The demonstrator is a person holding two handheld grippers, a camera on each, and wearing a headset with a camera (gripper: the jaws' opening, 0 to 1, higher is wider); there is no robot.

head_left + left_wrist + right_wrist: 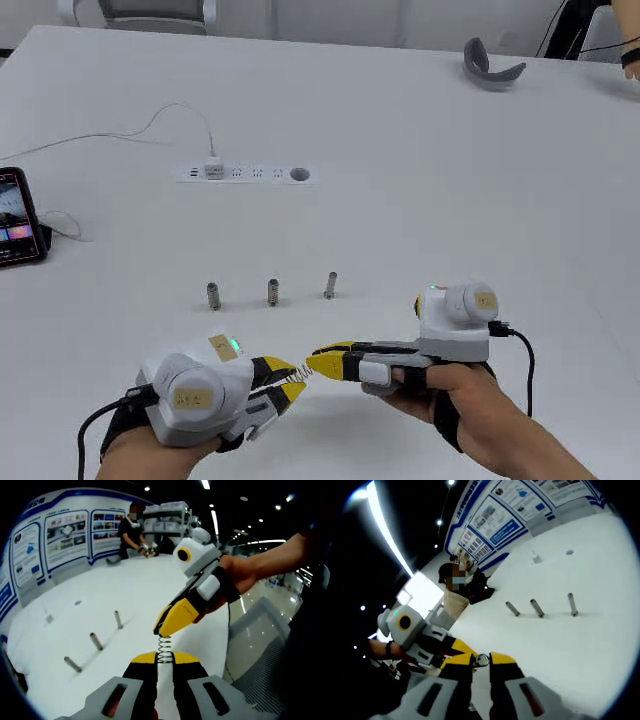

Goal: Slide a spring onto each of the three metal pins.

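Three short metal pins stand in a row on the white table: left pin [213, 295], middle pin [272, 291], right pin [330, 285]. The left two look thicker and ribbed; the right one is slim and leans slightly. Nearer to me, a small spring [298, 374] hangs in the air between both grippers. My left gripper [285, 380] is shut on one end of the spring [163, 647]. My right gripper [318, 363] comes in from the right and pinches the other end [481, 660]. The pins [96, 641] lie beyond and left of the spring.
A white power strip [245, 173] with a plugged cable lies behind the pins. A phone [18, 215] sits at the left edge and a grey curved band [492, 65] at the far right. A person [132, 532] stands at the table's far end.
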